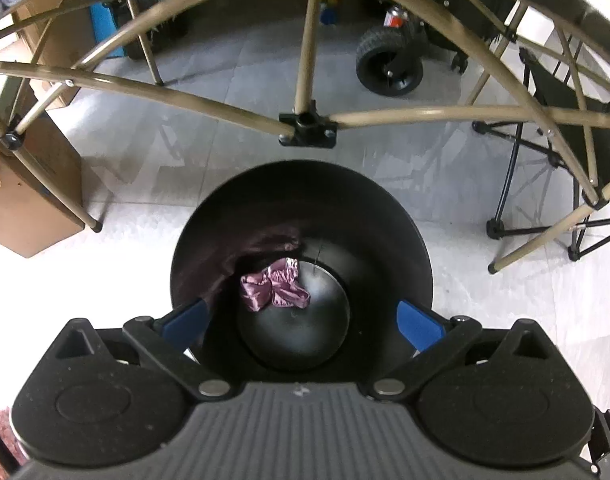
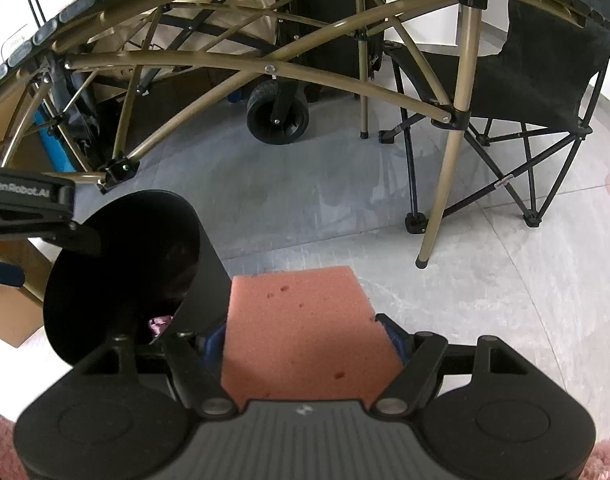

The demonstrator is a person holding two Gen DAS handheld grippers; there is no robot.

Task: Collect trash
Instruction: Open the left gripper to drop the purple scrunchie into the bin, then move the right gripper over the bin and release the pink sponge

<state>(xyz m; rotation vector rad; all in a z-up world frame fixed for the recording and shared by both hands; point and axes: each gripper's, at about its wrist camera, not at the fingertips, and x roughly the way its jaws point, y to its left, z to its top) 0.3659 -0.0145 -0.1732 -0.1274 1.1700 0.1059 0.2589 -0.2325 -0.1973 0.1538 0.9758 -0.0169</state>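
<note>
A black round trash bin (image 1: 385,216) stands on the floor under a folding table. A crumpled purple wrapper (image 1: 275,286) lies at its bottom. My left gripper (image 1: 301,320) is open, its blue fingers (image 1: 185,318) spread over the bin's mouth, holding nothing. In the right wrist view my right gripper (image 2: 309,336) is shut on a pink sponge (image 2: 305,328), held just right of the bin (image 2: 121,264). A bit of the purple wrapper (image 2: 160,325) shows inside. The left gripper's black body (image 2: 25,208) shows at the bin's far left rim.
Tan metal table legs and cross braces (image 1: 305,80) arch over the bin; one leg (image 2: 445,184) stands right of the sponge. A black folding chair (image 2: 537,88), a cart wheel (image 2: 277,114) and cardboard boxes (image 1: 29,200) stand around on the grey tiled floor.
</note>
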